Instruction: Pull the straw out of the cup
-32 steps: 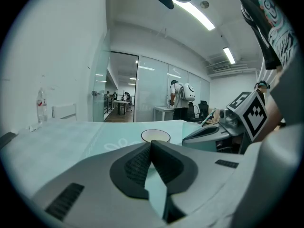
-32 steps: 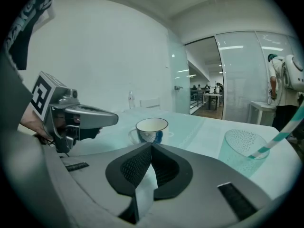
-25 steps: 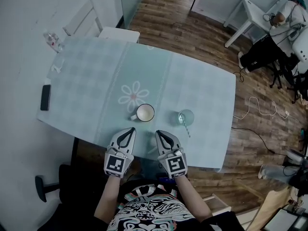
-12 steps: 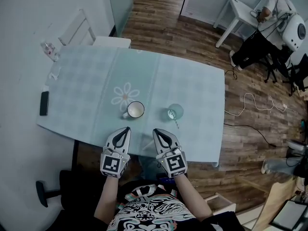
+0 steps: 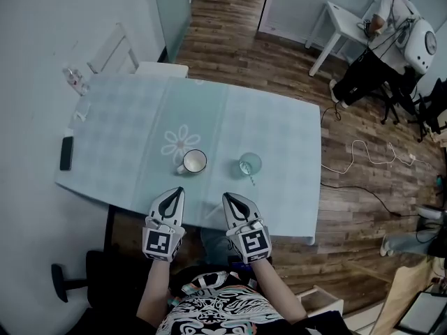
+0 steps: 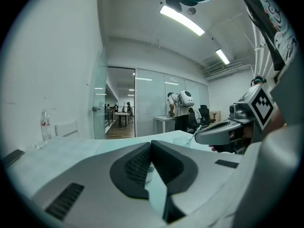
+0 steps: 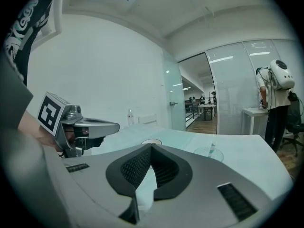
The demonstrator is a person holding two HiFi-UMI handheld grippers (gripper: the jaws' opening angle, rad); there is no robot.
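Observation:
A clear glass cup [image 5: 249,164] stands on the pale green table [image 5: 279,131], and a straw [image 5: 252,179] leans out of it toward the near edge. A white mug [image 5: 194,161] stands to its left. Both grippers hover over the table's near edge, short of the two vessels. My left gripper [image 5: 179,190] is shut and holds nothing, in line with the mug. My right gripper [image 5: 226,197] is also shut and holds nothing, a little left of the cup. The right gripper view shows the cup [image 7: 209,152] ahead to the right and the mug's rim [image 7: 151,141] just past the fingertips.
A black phone [image 5: 66,152] lies near the table's left edge and a clear bottle [image 5: 72,77] stands at its far left corner. A white chair [image 5: 120,46] stands behind the table. A person [image 5: 387,26] stands at a white desk at the back right. Cables [image 5: 363,149] lie on the wooden floor.
Both grippers have risen a little and stayed shut. The head camera has shifted, so the table sits a little further left in view. Mug, cup and straw have not moved on the table.

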